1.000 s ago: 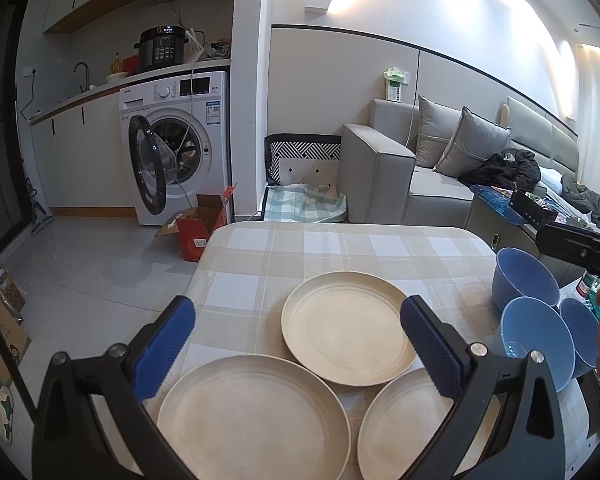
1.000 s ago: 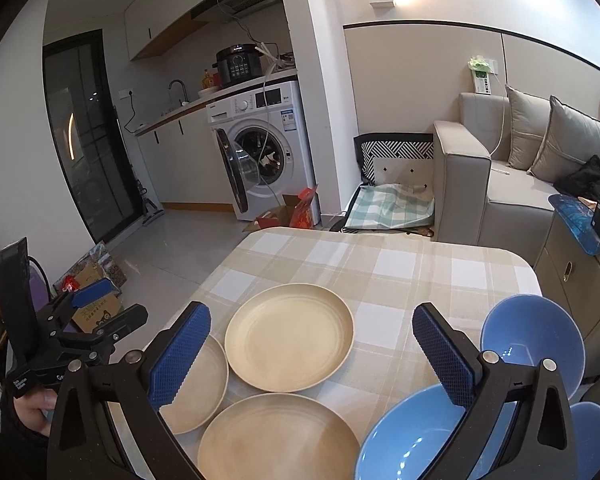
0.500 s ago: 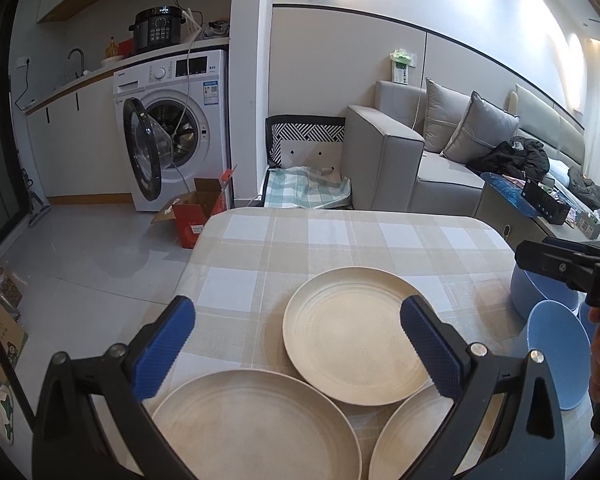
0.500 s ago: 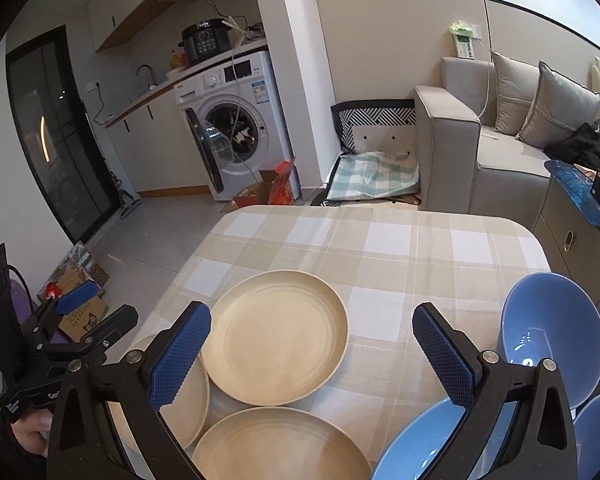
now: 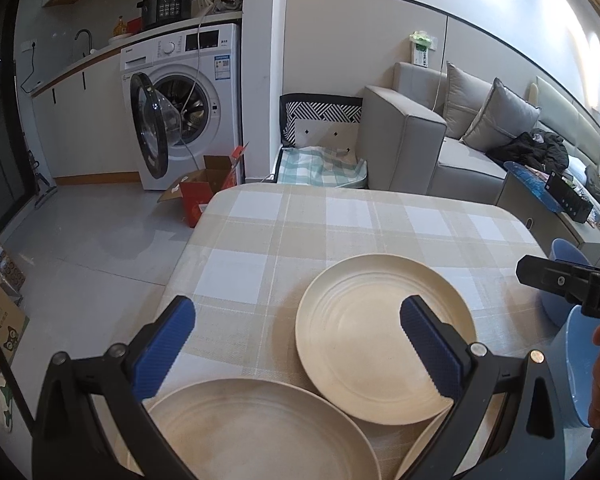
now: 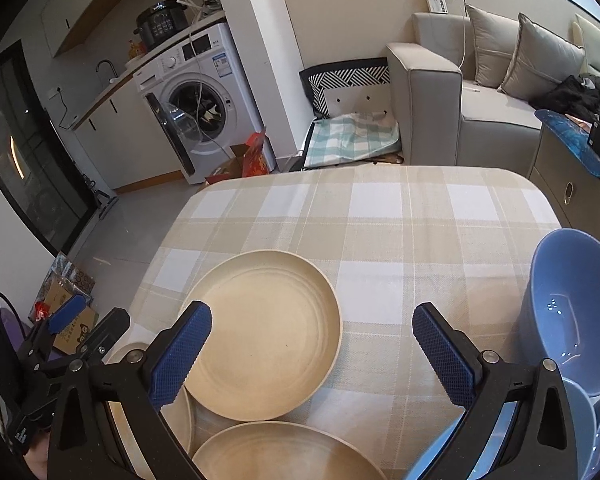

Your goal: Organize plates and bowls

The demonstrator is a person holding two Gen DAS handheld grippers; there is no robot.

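Left tool (image 5: 296, 332): blue pads spread wide apart, empty, hovering over the cream plates at the desk's near-left.
Right tool (image 6: 312, 340): pads likewise wide apart, holding nothing, above the desk between plates and bowls.
Plates: far plate (image 5: 384, 336) lying flat mid-desk; nearest plate (image 5: 256, 432) just beside it; third plate (image 6: 284, 456) at the near edge.
Bowls: large blue bowl (image 6: 572, 320) at desk's right edge, smaller blue bowls (image 6: 580, 412) close beside.
Desk (image 6: 380, 216): checked beige cloth.

Dim, soft indoor light — wall glare upper right, fisheye bending, dark vignetted corners
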